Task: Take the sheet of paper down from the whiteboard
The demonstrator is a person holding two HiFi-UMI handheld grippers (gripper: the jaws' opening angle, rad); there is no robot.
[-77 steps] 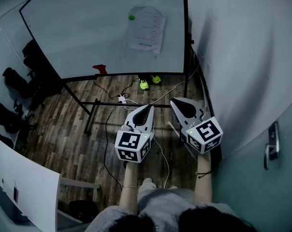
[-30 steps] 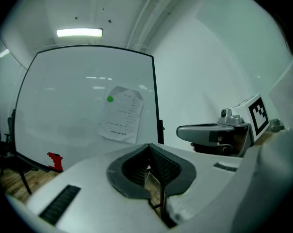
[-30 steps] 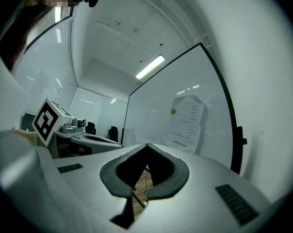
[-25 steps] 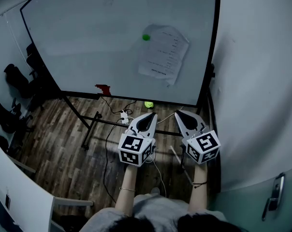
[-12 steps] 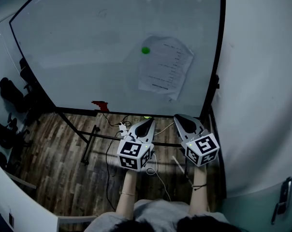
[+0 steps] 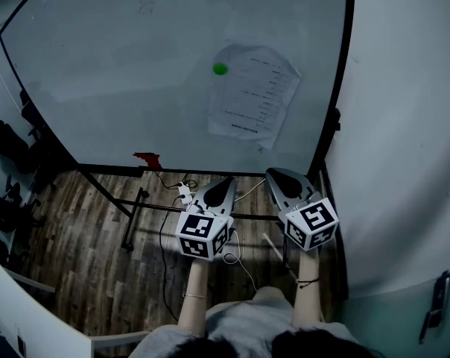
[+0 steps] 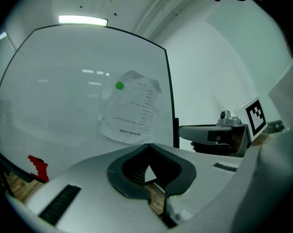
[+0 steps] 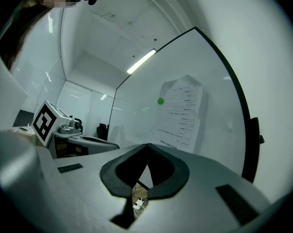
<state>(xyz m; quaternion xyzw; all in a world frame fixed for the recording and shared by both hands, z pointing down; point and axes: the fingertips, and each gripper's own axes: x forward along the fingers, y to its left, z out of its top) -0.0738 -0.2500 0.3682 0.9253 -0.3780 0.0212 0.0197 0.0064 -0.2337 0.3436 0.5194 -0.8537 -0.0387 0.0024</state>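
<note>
A printed sheet of paper [image 6: 253, 92] hangs on the whiteboard [image 6: 121, 66], pinned at its upper left by a green magnet [image 6: 220, 68]. The sheet [image 7: 133, 108] with its magnet [image 7: 119, 85] shows ahead in the left gripper view, and again as the sheet [image 8: 181, 114] with the magnet [image 8: 160, 101] in the right gripper view. My left gripper [image 6: 226, 180] and right gripper [image 6: 274, 173] are held side by side below the sheet, short of the board. Both are shut and hold nothing.
A red object [image 6: 147, 158] sits on the board's lower rail. Cables and a power strip [image 6: 184, 195] lie on the wooden floor under the stand [image 6: 128, 222]. A white wall [image 6: 404, 125] closes the right side. Dark chairs [image 6: 5, 170] stand at the left.
The board and sheet have grown larger in view as I came closer. Both grippers moved forward together and stayed shut.
</note>
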